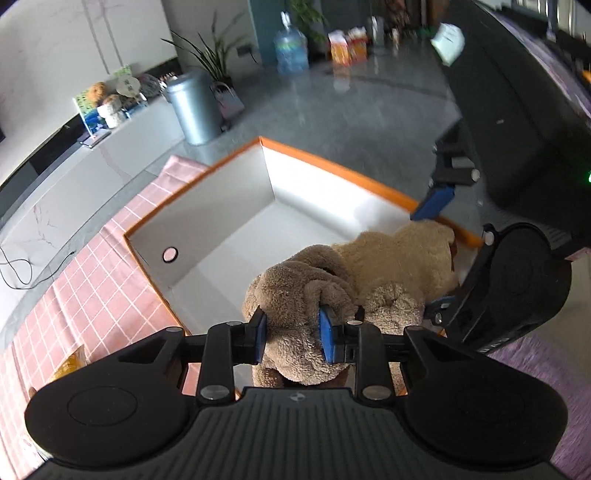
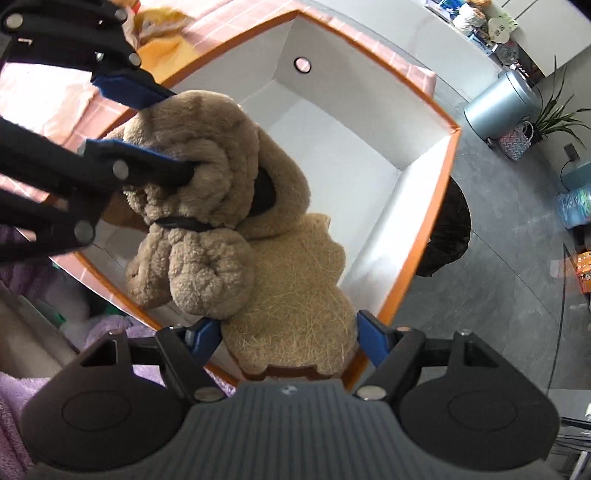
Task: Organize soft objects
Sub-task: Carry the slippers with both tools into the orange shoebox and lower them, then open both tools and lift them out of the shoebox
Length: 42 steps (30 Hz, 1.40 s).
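A brown plush dog (image 1: 325,280) (image 2: 207,192) hangs over the near corner of a white box with an orange rim (image 1: 332,164) (image 2: 439,206). My left gripper (image 1: 291,334) is shut on the toy's wrinkled brown head; it also shows in the right wrist view (image 2: 177,133). My right gripper (image 2: 290,334) is shut on the toy's lighter tan body; in the left wrist view it (image 1: 432,258) comes in from the right. The box's inside looks bare and white.
The box stands on a pink checked cloth (image 1: 92,273). A yellow item (image 2: 162,33) lies on the cloth. Purple fabric (image 2: 22,391) lies near. A metal bin (image 1: 194,107), plant, water bottle (image 1: 291,46) and black stool (image 2: 454,229) stand on the grey floor.
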Each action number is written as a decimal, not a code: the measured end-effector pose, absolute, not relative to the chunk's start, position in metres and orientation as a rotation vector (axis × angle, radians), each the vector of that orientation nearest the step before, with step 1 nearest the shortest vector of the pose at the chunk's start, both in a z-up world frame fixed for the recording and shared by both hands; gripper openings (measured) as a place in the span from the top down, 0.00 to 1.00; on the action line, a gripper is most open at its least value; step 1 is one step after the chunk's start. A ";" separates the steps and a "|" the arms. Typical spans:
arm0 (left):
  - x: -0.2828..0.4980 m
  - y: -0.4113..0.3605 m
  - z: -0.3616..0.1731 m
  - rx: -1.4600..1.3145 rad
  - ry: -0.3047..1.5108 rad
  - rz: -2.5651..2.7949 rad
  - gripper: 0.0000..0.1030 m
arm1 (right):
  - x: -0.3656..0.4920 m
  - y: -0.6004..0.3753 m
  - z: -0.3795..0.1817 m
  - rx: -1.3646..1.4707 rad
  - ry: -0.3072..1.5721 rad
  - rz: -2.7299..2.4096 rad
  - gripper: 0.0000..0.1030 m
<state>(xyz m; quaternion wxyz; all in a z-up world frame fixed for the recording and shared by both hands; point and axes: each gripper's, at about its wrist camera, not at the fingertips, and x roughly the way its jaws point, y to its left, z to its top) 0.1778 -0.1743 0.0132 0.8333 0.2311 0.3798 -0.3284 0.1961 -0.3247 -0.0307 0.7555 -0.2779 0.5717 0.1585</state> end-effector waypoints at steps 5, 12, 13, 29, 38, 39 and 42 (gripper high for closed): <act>0.182 -0.185 -0.003 0.586 0.838 -0.697 0.67 | 0.217 -0.328 -0.035 -0.564 1.310 0.379 0.26; 0.193 -0.190 -0.022 0.602 0.913 -0.696 0.61 | 0.222 -0.328 -0.035 -0.552 1.333 0.380 0.25; 0.193 -0.189 -0.025 0.604 0.918 -0.693 0.60 | 0.222 -0.327 -0.034 -0.551 1.334 0.379 0.25; 0.185 -0.177 -0.012 0.571 0.866 -0.661 0.19 | 0.218 -0.326 -0.023 -0.589 1.297 0.367 0.15; 0.176 -0.155 0.019 0.446 0.786 -0.627 0.19 | 0.200 -0.323 -0.003 -0.584 1.212 0.334 0.11; 0.174 -0.151 0.022 0.430 0.778 -0.625 0.19 | 0.197 -0.321 0.001 -0.581 1.193 0.326 0.10; 0.167 -0.137 0.033 0.372 0.751 -0.615 0.19 | 0.187 -0.315 0.011 -0.566 1.124 0.301 0.07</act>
